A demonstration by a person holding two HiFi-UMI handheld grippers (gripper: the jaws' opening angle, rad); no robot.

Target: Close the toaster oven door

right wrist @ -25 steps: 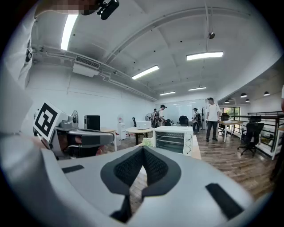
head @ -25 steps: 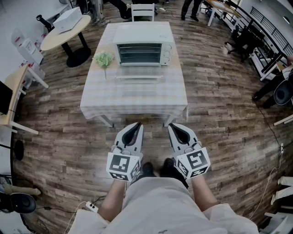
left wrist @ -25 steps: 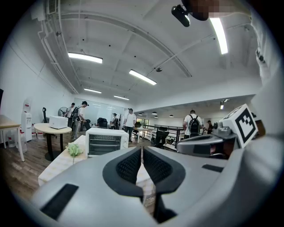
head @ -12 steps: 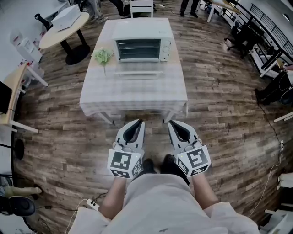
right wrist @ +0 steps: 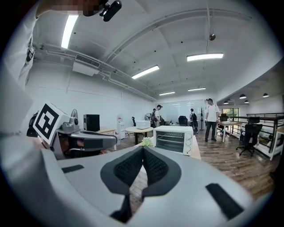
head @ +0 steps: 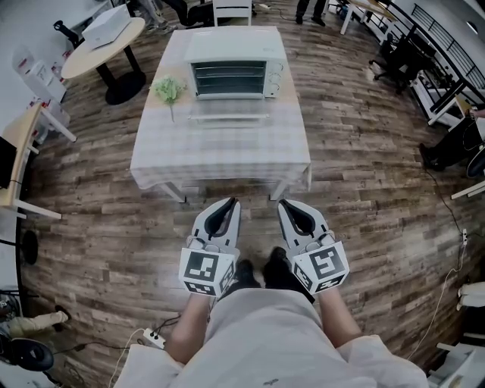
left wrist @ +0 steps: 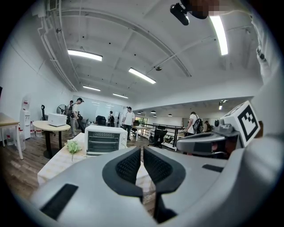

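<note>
Two grippers, both clenched and empty. The left gripper (head: 230,201) and right gripper (head: 283,203) are held side by side in front of the person. They point toward the table (head: 220,163) but are well short of its near edge, touching nothing. In the left gripper view the jaws meet at the tips with nothing between them; the right gripper view shows the same.

The oven (head: 235,72) stands at the table's far edge, roughly centred, with its front facing the person. Its door (head: 229,117) is open. It is folded down and lies about level over the checked cloth, with the handle toward the near edge. Wire racks show inside the opening, and the knobs are on the oven's right side.

A small green plant (head: 170,91) stands just beside the oven's left front corner, near the table's left edge.

The floor (head: 364,189) is wood plank. A round table (head: 102,45) stands beyond the far left corner and carries a white box. A white chair (head: 231,10) stands behind the far edge. Several people stand at the back of the room — well apart from the table.
</note>
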